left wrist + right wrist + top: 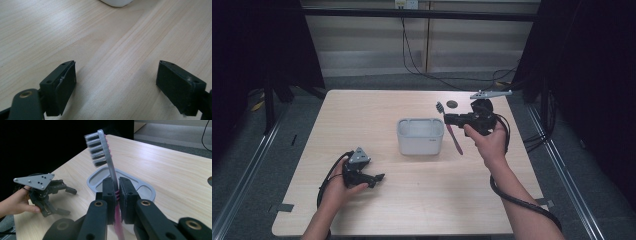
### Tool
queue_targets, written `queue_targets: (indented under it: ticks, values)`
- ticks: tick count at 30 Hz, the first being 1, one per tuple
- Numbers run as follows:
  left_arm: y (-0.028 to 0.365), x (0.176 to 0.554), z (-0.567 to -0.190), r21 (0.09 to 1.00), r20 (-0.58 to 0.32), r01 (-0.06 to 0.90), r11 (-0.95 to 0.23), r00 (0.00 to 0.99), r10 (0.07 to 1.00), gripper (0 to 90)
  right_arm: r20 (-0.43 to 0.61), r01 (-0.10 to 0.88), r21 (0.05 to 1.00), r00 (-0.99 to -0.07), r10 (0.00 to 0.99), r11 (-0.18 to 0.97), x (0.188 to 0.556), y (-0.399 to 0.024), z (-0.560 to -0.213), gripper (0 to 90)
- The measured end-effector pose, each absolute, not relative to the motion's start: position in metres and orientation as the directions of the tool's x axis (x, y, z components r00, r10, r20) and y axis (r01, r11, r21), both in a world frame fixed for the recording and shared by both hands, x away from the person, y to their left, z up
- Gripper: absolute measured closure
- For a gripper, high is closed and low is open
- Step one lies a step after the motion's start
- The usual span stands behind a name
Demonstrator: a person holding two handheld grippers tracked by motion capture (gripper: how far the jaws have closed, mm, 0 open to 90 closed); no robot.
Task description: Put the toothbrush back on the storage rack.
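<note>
Pale wood-grain table (pixel 412 200), dark curtained room.
Right gripper (pixel 117 192) clamps pink-handled toothbrush (pixel 105 152) above white plastic tub (pixel 420 136); left gripper (pixel 116 82) wide apart, holding nothing.

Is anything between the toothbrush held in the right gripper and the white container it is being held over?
Nothing visible. The right gripper is shut on the toothbrush, held beside the white container, whose open top looks empty. The left gripper rests apart, open.
</note>
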State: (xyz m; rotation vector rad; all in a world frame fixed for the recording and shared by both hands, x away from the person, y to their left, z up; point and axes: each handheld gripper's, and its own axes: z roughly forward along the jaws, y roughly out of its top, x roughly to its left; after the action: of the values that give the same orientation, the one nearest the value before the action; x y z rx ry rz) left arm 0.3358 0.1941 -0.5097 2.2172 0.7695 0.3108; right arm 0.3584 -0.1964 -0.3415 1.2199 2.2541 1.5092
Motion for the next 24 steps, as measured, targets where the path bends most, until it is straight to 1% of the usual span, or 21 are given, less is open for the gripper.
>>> queue_targets:
  ticks: [24]
  values:
    - [0.194,0.335,-0.510,0.731,-0.024,0.435,-0.525,0.786,0.618,16.1,0.300,0.491,0.867,-0.651,0.697,0.085,0.369,-0.199,-0.328,84.2]
